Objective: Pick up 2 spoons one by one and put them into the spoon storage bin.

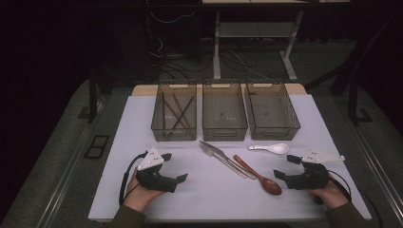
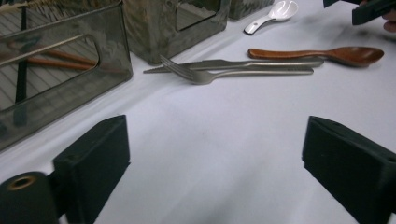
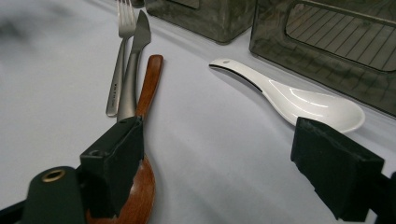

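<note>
With both the left gripper (image 1: 175, 167) and right gripper (image 1: 285, 167) spread wide and empty, the wooden spoon (image 1: 259, 175), just right of the fork (image 1: 223, 155), looks light, stiff and best pinched mid-handle

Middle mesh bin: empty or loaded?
Empty: the middle grey mesh bin shows only bare floor in the high view, while the left bin holds brown chopsticks.

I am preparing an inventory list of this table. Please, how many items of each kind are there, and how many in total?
Baskets: 3, left, middle, right
Chopsticks in the left basket: about 4, hard to tell apart
Fork: 1
Knife: 1
Wooden spoon: 1
White spoon: 1
Total: about 11
</note>
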Motion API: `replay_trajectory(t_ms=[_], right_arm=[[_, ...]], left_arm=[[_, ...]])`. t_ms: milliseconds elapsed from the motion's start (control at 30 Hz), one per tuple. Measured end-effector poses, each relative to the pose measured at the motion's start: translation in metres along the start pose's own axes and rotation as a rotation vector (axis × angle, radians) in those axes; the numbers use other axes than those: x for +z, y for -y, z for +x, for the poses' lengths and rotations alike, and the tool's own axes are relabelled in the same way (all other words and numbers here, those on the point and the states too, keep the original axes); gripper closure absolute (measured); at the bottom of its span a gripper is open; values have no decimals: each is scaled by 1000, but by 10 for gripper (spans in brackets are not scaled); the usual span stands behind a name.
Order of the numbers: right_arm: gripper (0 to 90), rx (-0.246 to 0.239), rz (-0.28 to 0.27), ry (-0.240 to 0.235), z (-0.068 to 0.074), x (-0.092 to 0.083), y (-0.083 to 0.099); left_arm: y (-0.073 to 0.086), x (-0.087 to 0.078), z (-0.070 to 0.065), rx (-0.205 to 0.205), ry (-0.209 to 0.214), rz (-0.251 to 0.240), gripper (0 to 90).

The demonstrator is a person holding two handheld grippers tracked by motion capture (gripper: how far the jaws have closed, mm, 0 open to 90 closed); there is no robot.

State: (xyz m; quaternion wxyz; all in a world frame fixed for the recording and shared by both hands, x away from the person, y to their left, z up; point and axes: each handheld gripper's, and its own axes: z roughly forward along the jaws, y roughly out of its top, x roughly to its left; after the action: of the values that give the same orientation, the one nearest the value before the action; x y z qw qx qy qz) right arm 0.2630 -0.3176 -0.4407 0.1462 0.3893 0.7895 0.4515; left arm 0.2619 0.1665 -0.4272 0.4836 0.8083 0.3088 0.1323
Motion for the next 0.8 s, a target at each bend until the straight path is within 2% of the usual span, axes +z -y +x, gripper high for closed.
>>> replay_trajectory(t_ms=[100, 200, 267, 333, 400, 500, 600, 800], right_arm=[[171, 5, -7, -2, -1, 0, 0], [170, 7, -4, -11, -2, -1, 0], [134, 5, 1, -22, -2, -2, 0], [133, 0, 4, -31, -3, -3, -1], [133, 12, 19, -27, -5, -4, -4], [121, 22, 30, -47, -9, -7, -7], [124, 28, 44, -43, -13, -8, -10], [152, 23, 40, -38, -16, -6, -20]], left_arm=[[7, -1, 0, -13, -1, 7, 2], [11, 0, -1, -14, 9, 18, 0], [11, 1, -1, -16, 10, 19, 0], [11, 2, 0, -11, 9, 21, 0], [11, 2, 0, -8, 17, 31, 0], [9, 3, 2, -13, 22, 33, 0], [8, 5, 3, -17, 37, 32, 0], [7, 6, 1, -6, 38, 29, 0]])
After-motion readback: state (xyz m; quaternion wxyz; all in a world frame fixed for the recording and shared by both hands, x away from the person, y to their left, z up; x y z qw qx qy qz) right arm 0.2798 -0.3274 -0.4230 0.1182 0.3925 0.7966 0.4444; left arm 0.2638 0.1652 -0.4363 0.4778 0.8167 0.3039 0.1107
